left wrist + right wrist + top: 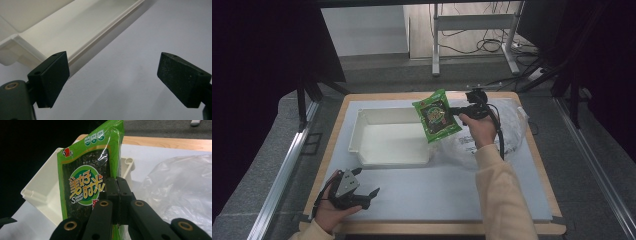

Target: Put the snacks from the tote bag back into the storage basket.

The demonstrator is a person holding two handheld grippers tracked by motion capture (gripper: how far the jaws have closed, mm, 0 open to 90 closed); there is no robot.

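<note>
1. Your left gripper (364, 196) rests nearest you, in front of the shallow white plastic tray (362, 118), jaws spread and empty.
2. Your right gripper (117, 195) pinches the green foil seaweed snack packet (436, 115) by one edge, above the tray's right end.
3. That edge grip looks thin; swing fast and the packet may slip, landing on the crumpled clear plastic bag (507, 131) right of the tray.

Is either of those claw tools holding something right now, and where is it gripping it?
The right gripper pinches the green snack packet by its side edge, above the white tray. The left gripper holds nothing.
</note>
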